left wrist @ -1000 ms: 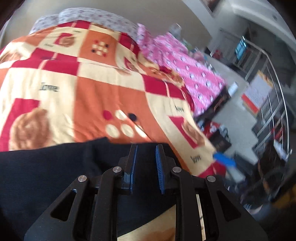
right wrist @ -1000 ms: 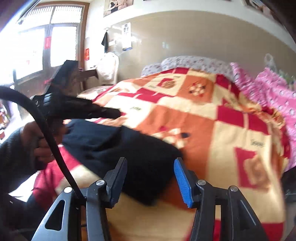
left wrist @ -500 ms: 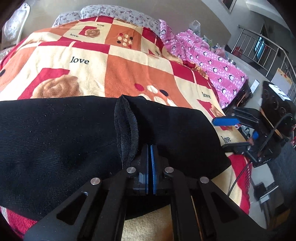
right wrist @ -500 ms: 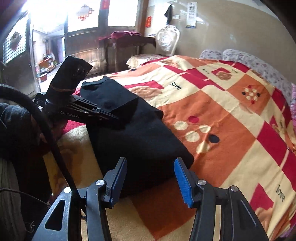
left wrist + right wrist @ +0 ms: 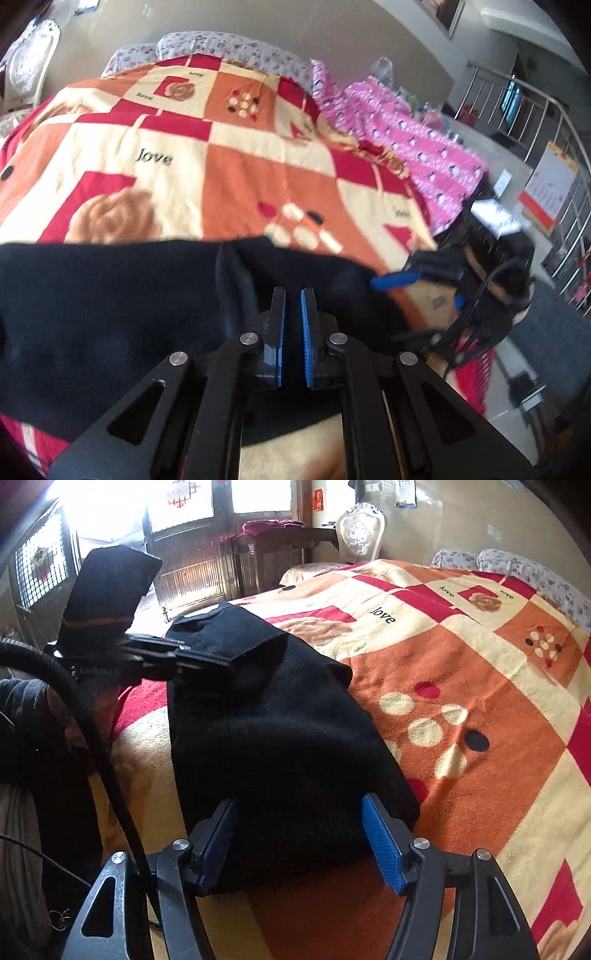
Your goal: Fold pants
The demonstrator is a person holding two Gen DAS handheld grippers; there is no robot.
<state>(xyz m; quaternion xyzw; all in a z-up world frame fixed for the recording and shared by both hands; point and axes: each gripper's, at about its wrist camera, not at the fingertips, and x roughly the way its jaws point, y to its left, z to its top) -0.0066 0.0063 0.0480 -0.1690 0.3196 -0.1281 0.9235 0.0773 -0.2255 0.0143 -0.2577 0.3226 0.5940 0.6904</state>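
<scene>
The right tool (image 5: 301, 834) stood wide open around the near edge of the folded black knit pants (image 5: 280, 731); the left tool (image 5: 293, 325), jaws slightly parted over the pants, held nothing that I could tell. The orange checked blanket (image 5: 480, 701) lay free beyond.

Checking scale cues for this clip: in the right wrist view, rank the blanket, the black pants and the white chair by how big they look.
1. blanket, covering most of the right side.
2. pants, a large folded dark mass, though nearness to the camera inflates them.
3. chair, small, but far off by the wall.
</scene>
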